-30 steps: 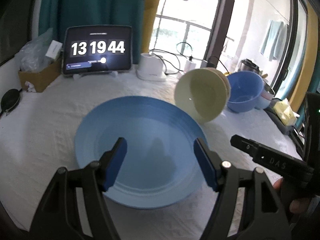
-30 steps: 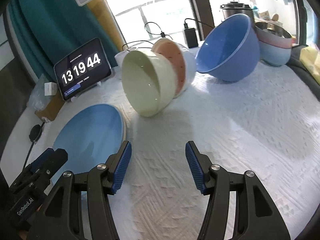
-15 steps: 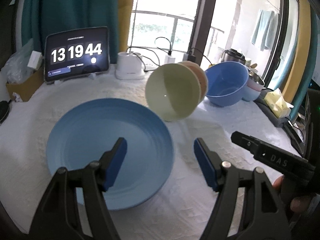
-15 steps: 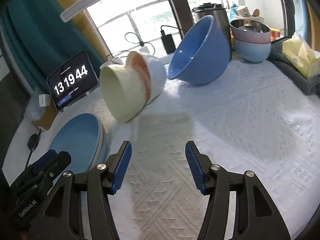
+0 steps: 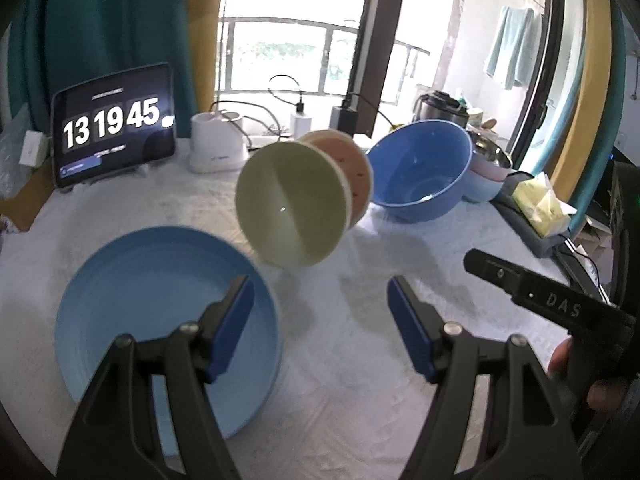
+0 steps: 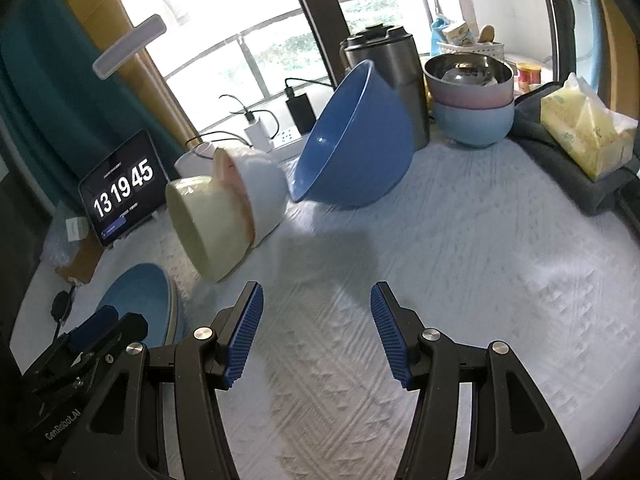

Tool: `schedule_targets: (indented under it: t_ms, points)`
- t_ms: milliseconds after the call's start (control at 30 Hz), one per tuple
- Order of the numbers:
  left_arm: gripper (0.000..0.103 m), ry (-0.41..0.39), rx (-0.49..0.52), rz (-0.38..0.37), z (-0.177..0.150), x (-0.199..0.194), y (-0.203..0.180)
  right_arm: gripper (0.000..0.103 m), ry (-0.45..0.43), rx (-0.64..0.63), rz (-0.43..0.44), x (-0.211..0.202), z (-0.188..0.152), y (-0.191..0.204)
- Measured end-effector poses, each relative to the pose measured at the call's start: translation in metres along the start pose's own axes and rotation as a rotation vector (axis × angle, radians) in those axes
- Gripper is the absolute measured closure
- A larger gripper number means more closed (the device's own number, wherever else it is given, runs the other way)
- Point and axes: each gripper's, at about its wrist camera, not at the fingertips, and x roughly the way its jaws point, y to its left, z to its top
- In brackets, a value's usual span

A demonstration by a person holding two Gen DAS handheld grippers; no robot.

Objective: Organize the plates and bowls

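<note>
Left gripper fingers spread wide, right gripper likewise, both empty

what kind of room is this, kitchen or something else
Probably a lived-in home, at a cloth-covered table by a balcony window, not clearly a kitchen. Clues: stacked bowls, a steel cooker pot, a tissue pack, and a towel hanging outside.

In the right wrist view, the left gripper hides the blue plate's lower edge, and a white bowl hides the lamp base.
</note>
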Motion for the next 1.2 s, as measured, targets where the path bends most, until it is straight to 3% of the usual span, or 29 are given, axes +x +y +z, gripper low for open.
schedule_targets:
  t_ms: [367, 733, 1133, 1200]
  points:
    - [0.032, -0.003, 0.023, -0.058, 0.035, 0.029, -0.013, 0.044, -0.021, -0.005, -0.044, 0.014, 0.050, -0.016]
    - [0.032, 0.003, 0.041, -0.080, 0.044, 0.044, -0.013, 0.044, -0.031, 0.020, -0.104, 0.039, 0.088, -0.024]
    - [0.032, 0.008, 0.052, -0.076, 0.043, 0.044, -0.016, 0.044, -0.012, 0.090, -0.184, 0.066, 0.088, -0.047]
    - [0.032, 0.009, 0.053, -0.074, 0.043, 0.045, -0.017, 0.055, -0.025, 0.098, -0.189, 0.065, 0.084, -0.052]
